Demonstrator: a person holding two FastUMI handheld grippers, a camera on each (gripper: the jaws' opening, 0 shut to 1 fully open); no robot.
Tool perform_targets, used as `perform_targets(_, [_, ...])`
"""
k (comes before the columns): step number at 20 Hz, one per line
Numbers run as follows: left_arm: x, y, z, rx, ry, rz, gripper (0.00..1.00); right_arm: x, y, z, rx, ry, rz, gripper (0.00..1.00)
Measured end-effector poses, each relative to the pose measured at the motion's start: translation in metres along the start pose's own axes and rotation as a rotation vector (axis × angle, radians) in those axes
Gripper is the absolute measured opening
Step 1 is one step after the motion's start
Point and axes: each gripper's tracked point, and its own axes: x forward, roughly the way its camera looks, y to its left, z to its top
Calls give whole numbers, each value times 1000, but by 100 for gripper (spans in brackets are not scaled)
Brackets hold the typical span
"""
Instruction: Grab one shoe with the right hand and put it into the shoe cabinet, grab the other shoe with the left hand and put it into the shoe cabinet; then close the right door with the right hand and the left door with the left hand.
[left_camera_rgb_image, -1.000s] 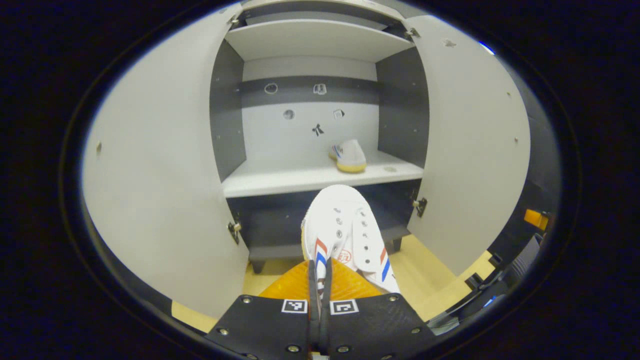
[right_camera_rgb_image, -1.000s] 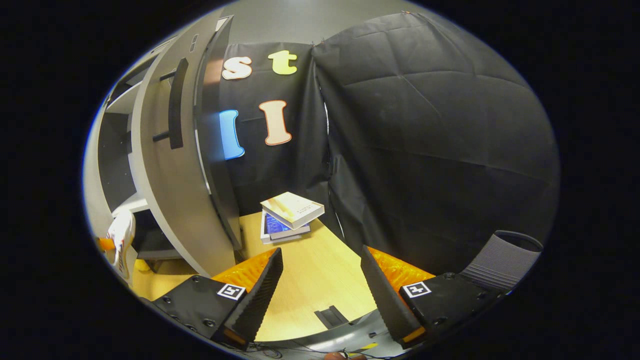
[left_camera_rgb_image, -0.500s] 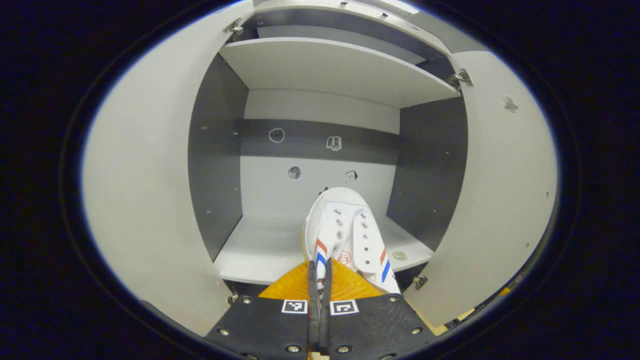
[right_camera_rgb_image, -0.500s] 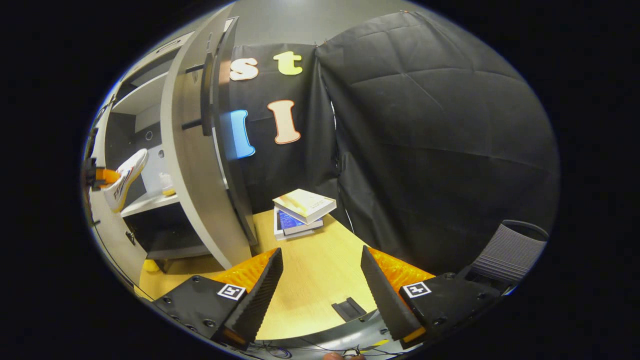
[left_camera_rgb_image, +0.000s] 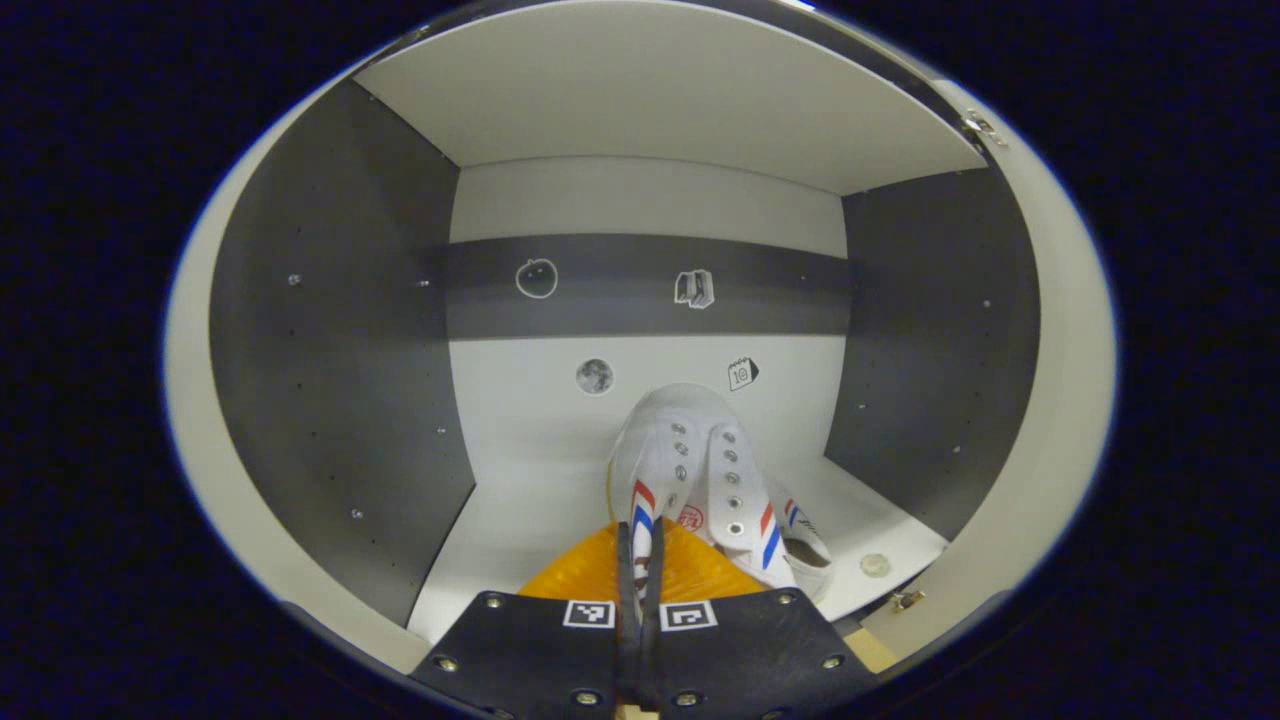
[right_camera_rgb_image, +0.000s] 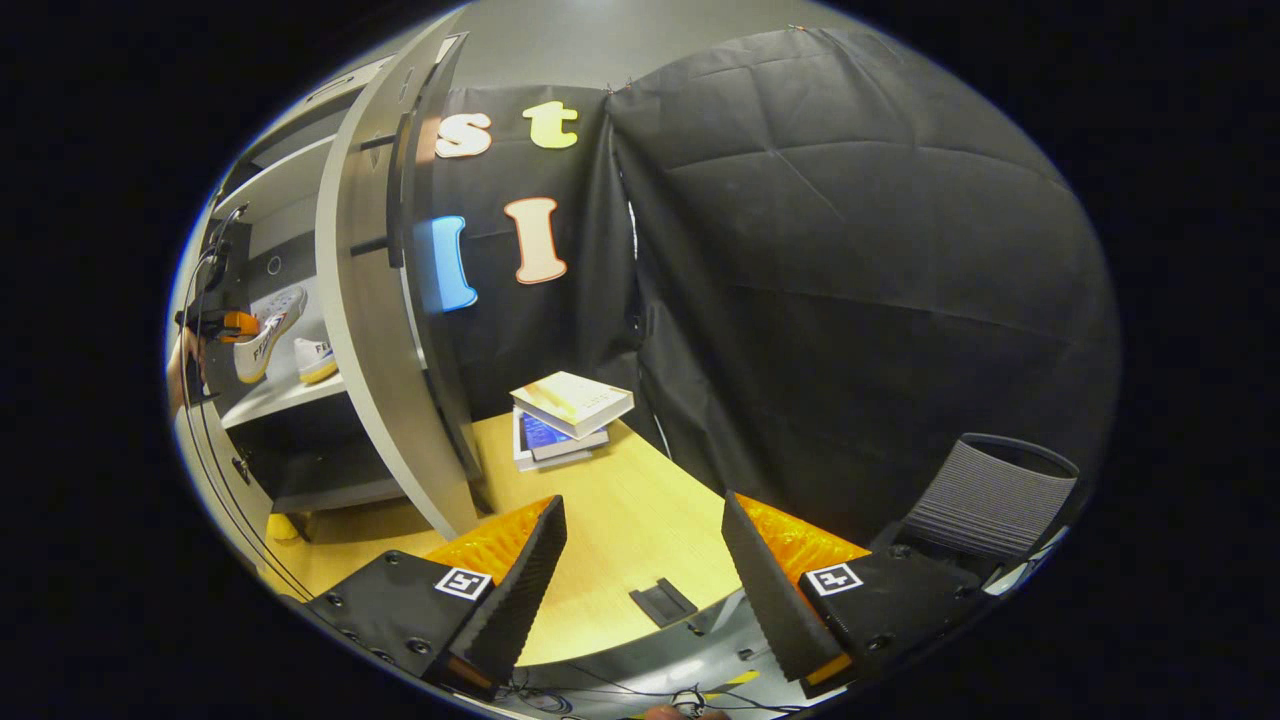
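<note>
Shoe (left_camera_rgb_image: 690, 470) | I'm gripping its heel w/ L tongs (left_camera_rgb_image: 638, 560), clenched | lowering flat onto shelf (left_camera_rgb_image: 520, 500) beside 2nd shoe (left_camera_rgb_image: 805, 540) before releasing | R tongs (right_camera_rgb_image: 640, 560) gaping, idle.

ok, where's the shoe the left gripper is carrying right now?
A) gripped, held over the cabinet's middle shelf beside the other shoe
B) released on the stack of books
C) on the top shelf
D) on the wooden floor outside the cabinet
A: the left gripper is shut on the white canvas shoe with red and blue stripes, held inside the grey shoe cabinet above the pale shelf, next to the second white shoe.
</note>
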Motion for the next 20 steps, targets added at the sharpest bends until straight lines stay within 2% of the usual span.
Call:
perform_targets(3, [2, 0, 3, -2, 31, -15, 1, -8, -17, -13, 26, 32, -59, 98])
perform_targets(5, [1, 2, 6, -11, 47, -2, 0, -11, -19, -21, 51, 59, -68, 98])
perform_targets(9, [2, 0, 0, -8, 76, 49, 2, -2, -21, -8, 44, 27, -88, 98])
perform_targets(10, [2, -7, 3, -15, 62, 34, 2, 2, -22, -6, 42, 21, -90, 98])
perform_targets(11, [0, -10, 17, -18, 11, 28, 12, 6, -21, -4, 43, 20, -86, 98])
perform_targets(12, [-7, -9, 32, -2, -43, 32, 13, 11, -20, 0, 47, 16, -81, 98])
perform_targets(13, [-16, -12, 50, 25, -91, 37, 21, 15, -19, 6, 50, 6, -75, 98])
perform_targets(17, [-79, -25, 84, 163, -201, 51, 96, 37, -15, 37, 52, -43, -37, 98])
perform_targets(19, [-112, -38, 86, 184, -242, 48, 94, 46, -1, 64, 66, -65, 32, 98])
perform_targets(20, [-134, -45, 89, 184, -263, 34, 95, 52, -1, 79, 56, -86, 54, 93])
